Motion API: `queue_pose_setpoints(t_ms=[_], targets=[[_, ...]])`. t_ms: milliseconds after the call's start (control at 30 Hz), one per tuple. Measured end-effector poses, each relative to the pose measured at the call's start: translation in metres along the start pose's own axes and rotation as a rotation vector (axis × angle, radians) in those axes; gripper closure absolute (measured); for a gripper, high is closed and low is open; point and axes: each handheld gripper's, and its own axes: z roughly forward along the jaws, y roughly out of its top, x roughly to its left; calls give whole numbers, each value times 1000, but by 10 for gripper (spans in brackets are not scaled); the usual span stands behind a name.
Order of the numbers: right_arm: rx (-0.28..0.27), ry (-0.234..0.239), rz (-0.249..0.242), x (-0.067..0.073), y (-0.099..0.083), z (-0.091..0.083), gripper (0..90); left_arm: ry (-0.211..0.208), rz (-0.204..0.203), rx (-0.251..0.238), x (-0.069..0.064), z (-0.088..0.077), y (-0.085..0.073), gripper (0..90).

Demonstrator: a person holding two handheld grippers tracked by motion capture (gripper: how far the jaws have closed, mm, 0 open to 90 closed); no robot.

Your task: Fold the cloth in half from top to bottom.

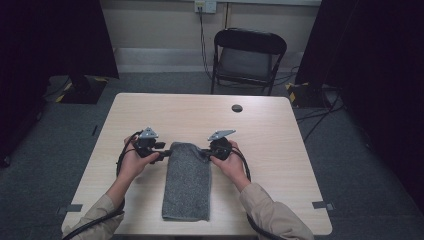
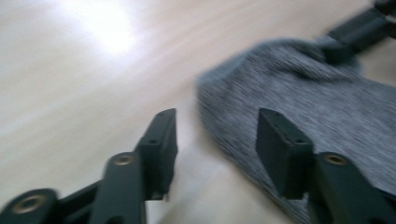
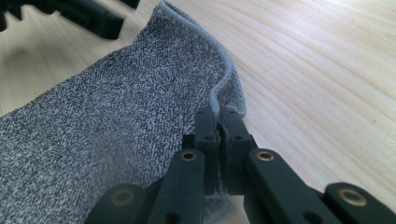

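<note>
Grey cloth [image 3: 116, 121] blurs in your left gripper view. Your right gripper [image 3: 219, 116] pinches its far corner; your left gripper [image 2: 215, 135] gapes, with the cloth's edge between its jaws, unpressed.

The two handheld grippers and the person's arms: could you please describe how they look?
Both the left gripper and the right gripper are black, each topped by a grey three-cornered plate. Their jaws are flat black bars joined by brass-coloured rivets. A black cable trails back from each along the forearm. The person wears beige long sleeves.
</note>
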Motion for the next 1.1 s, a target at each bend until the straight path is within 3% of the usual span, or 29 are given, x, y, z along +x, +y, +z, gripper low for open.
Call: queue_pose_setpoints(t_ms=[100, 167, 233, 300, 433, 500, 600, 733, 800, 933, 1100], targets=[[0, 5, 1, -4, 2, 1, 878, -45, -7, -18, 5, 18, 6, 508], [-1, 7, 12, -8, 3, 2, 878, -87, -32, -27, 6, 27, 10, 605], [-1, 4, 18, -13, 5, 1, 878, -111, -27, -43, 7, 29, 17, 783], [-9, -6, 21, -18, 9, -1, 879, -124, -22, -43, 7, 27, 24, 854], [-39, -42, 37, -30, 25, -7, 880, -131, -12, -86, 11, 13, 43, 865], [-83, -41, 51, -32, 35, -13, 880, -134, -3, -110, 11, 1, 49, 865], [-122, -27, 41, -25, 44, -26, 881, -140, 22, -107, 6, -15, 49, 864], [-127, 6, 18, -4, 37, -38, 881, -173, 50, -87, -9, -32, 36, 860], [-120, 22, 0, 7, 29, -46, 881, -176, 73, -74, -20, -40, 29, 859], [-92, 45, -13, 26, 7, -58, 881, -206, 82, -49, -40, -47, 14, 859], [-54, 89, -7, 45, -22, -56, 881, -226, 70, 24, -57, -46, -14, 861]])
